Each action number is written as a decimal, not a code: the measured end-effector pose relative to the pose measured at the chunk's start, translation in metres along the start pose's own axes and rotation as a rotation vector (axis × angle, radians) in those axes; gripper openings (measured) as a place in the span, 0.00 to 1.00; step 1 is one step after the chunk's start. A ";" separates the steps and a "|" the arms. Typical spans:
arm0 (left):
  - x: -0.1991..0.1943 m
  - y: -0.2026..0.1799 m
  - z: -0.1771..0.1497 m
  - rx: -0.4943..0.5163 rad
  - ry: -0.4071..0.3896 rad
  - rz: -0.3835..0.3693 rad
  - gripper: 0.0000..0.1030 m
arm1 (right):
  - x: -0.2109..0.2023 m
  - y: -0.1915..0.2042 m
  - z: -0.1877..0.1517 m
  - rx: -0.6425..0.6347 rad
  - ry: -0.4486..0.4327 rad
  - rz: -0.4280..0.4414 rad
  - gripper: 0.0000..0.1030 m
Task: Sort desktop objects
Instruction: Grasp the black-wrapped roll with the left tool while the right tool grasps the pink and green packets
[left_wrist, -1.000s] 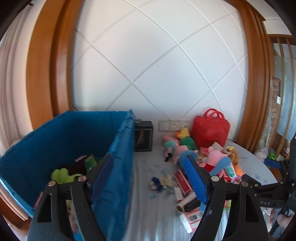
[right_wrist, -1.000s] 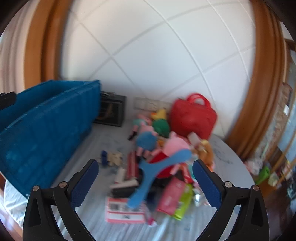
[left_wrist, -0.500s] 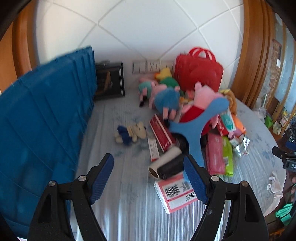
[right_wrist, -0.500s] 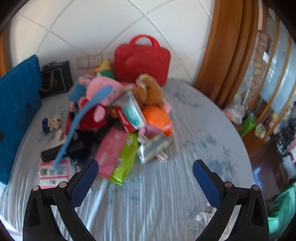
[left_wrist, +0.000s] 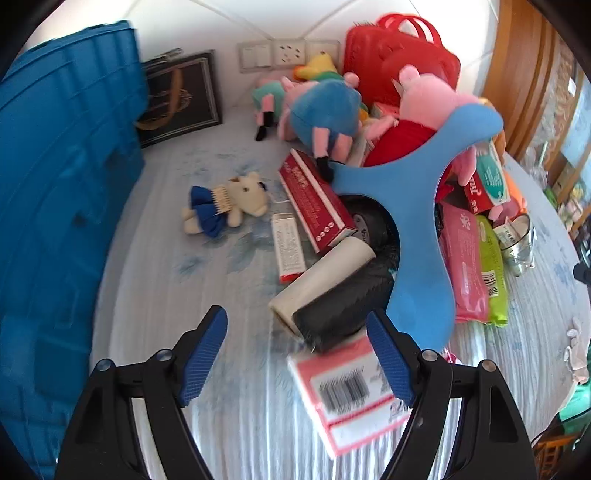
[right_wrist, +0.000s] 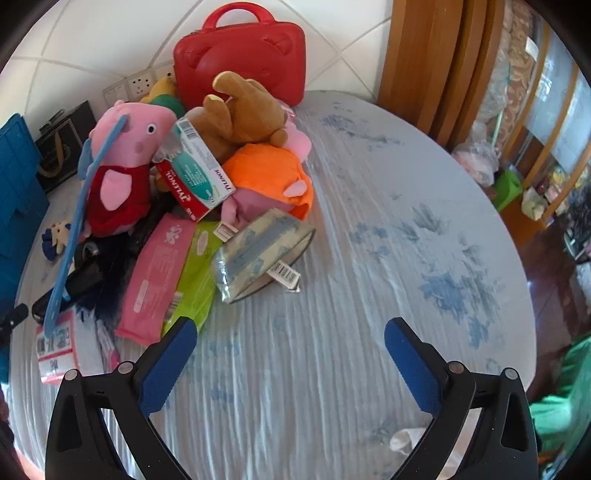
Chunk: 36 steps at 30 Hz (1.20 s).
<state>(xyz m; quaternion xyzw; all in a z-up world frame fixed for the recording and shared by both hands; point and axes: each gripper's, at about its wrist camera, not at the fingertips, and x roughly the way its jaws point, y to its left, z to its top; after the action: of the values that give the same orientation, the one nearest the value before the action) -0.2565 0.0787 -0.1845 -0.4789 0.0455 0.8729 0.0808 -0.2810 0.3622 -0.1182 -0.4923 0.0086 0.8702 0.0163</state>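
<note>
- Round worktop (right_wrist: 369, 229) under a pale blue-printed cloth carries the heap.
- Big blue plastic crate (left_wrist: 62, 184) stands at the left.
- Blue plastic Y-shaped paddle (left_wrist: 417, 206) lies across the heap's near side.
- Left tongs (left_wrist: 295, 350) gape wide, empty, over a pink barcode-labelled packet (left_wrist: 351, 391).
- Right tongs (right_wrist: 288, 362) gape wide, empty, above bare cloth, right of the heap.

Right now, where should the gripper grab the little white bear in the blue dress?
Probably around its middle, at the blue dress. The little bear lies flat on the tablecloth, apart from the pile, with bare cloth around it. Its body runs left to right, so the open left gripper could come straight down from above with its fingers closing across the waist, its narrowest soft part.
</note>
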 end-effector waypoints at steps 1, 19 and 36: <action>0.005 -0.004 0.003 0.017 0.006 -0.004 0.76 | 0.004 -0.001 0.002 0.005 0.005 0.002 1.00; 0.052 -0.055 0.025 0.171 0.124 -0.098 0.42 | 0.073 0.015 0.039 0.044 0.103 0.047 0.70; 0.061 -0.017 0.007 -0.023 0.145 -0.079 0.39 | 0.102 0.102 0.007 -0.046 0.250 0.226 0.99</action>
<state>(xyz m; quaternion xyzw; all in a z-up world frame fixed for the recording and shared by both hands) -0.2914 0.1020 -0.2323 -0.5431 0.0221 0.8326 0.1062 -0.3431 0.2621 -0.2019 -0.5929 0.0457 0.7985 -0.0940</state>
